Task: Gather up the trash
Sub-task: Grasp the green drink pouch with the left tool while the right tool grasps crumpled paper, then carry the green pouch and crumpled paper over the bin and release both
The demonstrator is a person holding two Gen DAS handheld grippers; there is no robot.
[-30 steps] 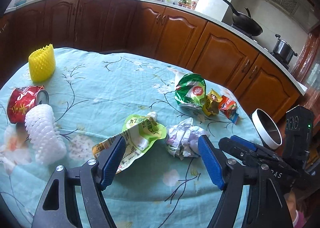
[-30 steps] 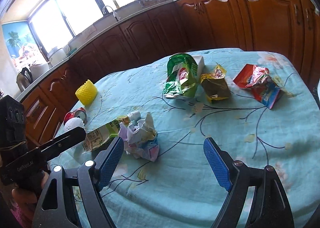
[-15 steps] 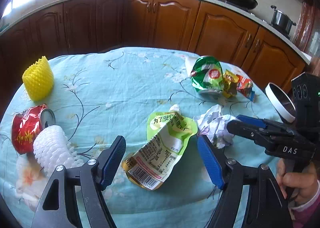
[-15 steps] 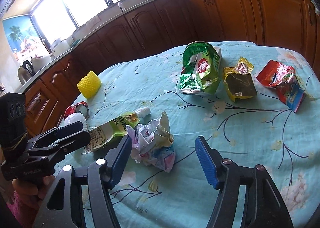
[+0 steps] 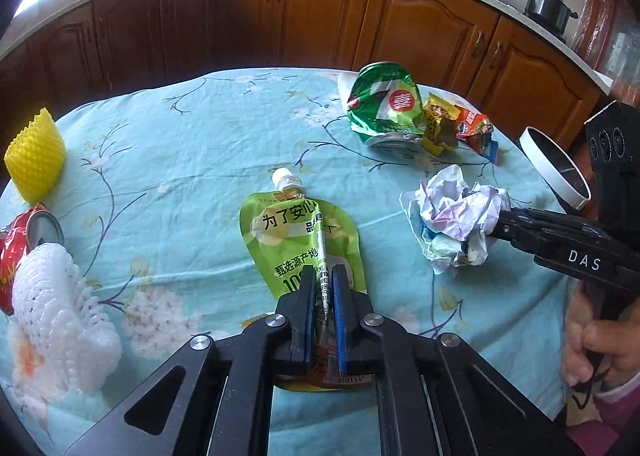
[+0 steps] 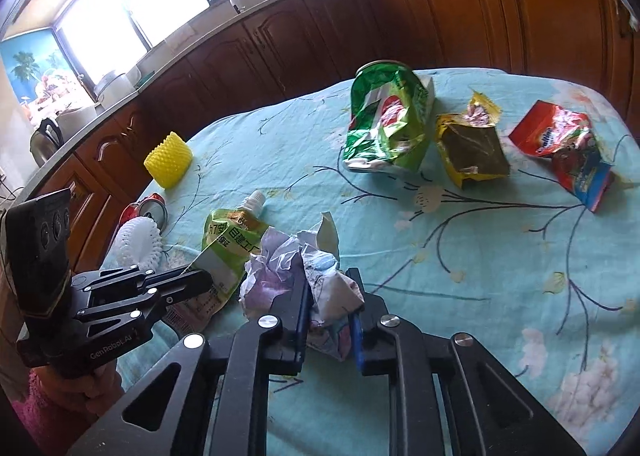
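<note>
A green spouted drink pouch (image 5: 296,232) lies on the light blue tablecloth (image 5: 192,160), and my left gripper (image 5: 323,276) is shut on its folded near end. The same pouch (image 6: 226,244) shows in the right wrist view, pinched by the left gripper (image 6: 200,280). A crumpled ball of white paper (image 6: 316,280) sits between the jaws of my right gripper (image 6: 330,278), which are closing and press on it. From the left wrist view the paper ball (image 5: 452,216) bulges at the tip of the right gripper (image 5: 500,222).
More trash lies around: a crushed green can (image 5: 386,108), a yellow wrapper (image 6: 470,148), a red wrapper (image 6: 568,148), a red can (image 5: 20,240), white foam netting (image 5: 56,316) and yellow foam netting (image 5: 34,156). A white-rimmed bin (image 5: 556,166) stands past the table's right edge.
Both grippers went from wide open to closed: the left came down onto the pouch and pinched it, the right closed around the paper ball.
</note>
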